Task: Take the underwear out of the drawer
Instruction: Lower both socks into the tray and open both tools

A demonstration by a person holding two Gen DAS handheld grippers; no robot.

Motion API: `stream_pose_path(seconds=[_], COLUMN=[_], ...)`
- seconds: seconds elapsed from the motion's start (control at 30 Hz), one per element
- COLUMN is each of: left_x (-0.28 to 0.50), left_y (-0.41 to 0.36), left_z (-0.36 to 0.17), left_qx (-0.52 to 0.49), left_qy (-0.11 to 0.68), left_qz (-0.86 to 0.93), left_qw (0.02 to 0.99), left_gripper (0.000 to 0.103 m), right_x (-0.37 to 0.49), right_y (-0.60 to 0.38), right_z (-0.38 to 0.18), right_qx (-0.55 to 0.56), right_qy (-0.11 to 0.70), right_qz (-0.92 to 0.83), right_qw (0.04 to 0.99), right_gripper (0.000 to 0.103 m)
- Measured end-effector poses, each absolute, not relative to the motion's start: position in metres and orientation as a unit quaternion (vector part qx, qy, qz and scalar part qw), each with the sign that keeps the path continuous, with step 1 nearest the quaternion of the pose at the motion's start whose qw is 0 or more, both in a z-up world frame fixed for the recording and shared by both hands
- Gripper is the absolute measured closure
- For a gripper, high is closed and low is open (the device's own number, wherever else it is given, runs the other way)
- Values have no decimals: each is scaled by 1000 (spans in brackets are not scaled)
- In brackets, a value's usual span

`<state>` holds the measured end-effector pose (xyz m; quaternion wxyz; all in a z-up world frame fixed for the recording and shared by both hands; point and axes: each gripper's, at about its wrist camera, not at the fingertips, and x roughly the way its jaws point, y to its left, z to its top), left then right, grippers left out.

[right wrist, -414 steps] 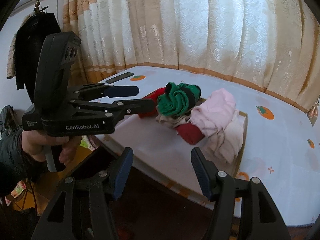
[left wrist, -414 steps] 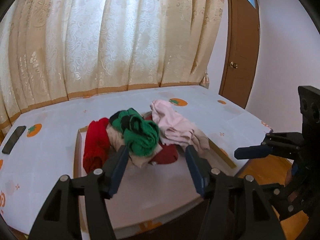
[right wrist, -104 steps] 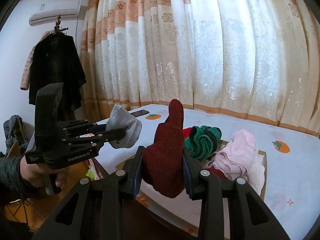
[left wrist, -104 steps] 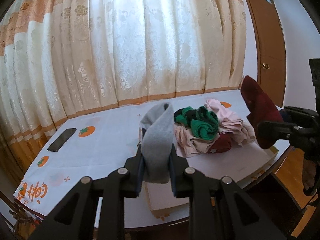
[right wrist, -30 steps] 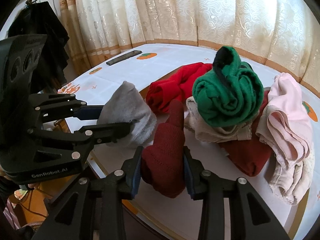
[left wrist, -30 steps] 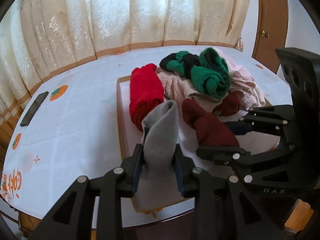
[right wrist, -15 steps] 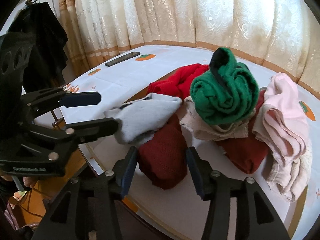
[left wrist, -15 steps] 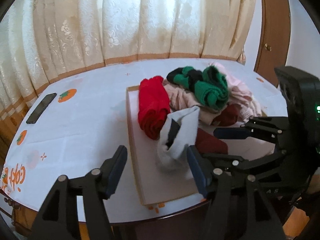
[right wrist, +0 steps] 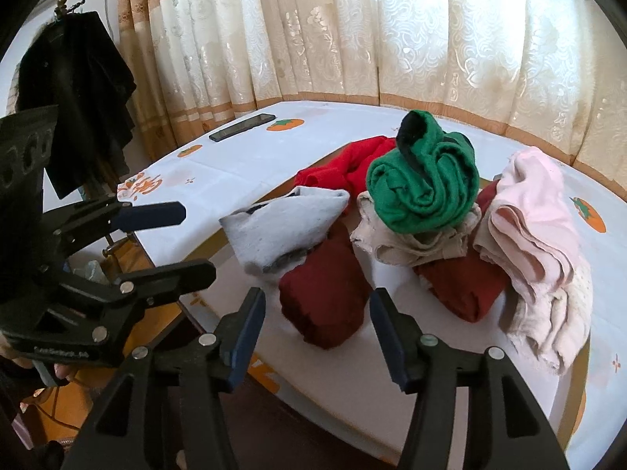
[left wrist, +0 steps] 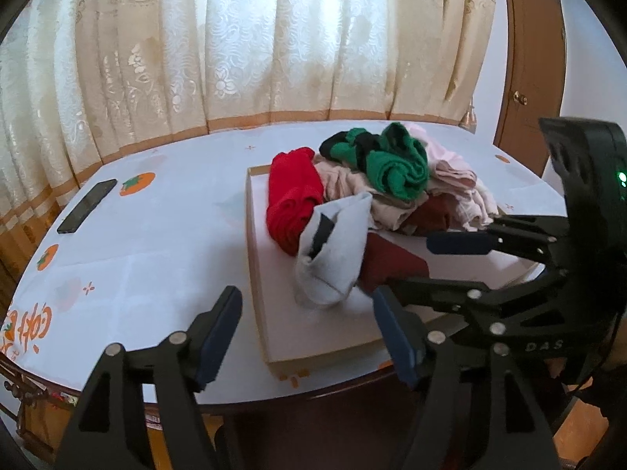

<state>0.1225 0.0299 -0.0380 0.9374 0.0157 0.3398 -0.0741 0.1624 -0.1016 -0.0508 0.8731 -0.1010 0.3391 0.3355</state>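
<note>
The left hand-held gripper stands released, its blue-padded jaws having just been opening, with nothing pressed between them; the grey folded cloth garment lies beyond its tips on the shallow white drawer with a tan wooden rim. The right hand-held gripper is likewise released after its jaws have just been opening; the dark maroon folded garment lies on the drawer floor just ahead of and between its fingers, not clamped. The grey piece leans partly over the maroon one, touching it. Behind them in the drawer sits the heap: a bright red folded garment, a green knitted bundle with black trim on top of a beige crumpled piece, a pale pink folded garment, and another maroon piece below. The drawer rests on the tabletop covered by a white cloth with orange fruit prints, where a black flat phone lies well apart near the cream patterned curtain.
</note>
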Motion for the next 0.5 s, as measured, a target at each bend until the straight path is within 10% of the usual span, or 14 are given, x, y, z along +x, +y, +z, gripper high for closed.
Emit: stream_pose_path(seconds=[0.5], left_x=[90], left_y=[26], left_z=[-43], left_qx=[10], left_qy=[336], left_qz=[-76], left_qw=[939], left_gripper=[15], right_x=[97], right_y=[-131], right_z=[-41], right_qx=[-115], right_qy=[311], right_qz=[354], right_qw=[874], right_gripper=[43])
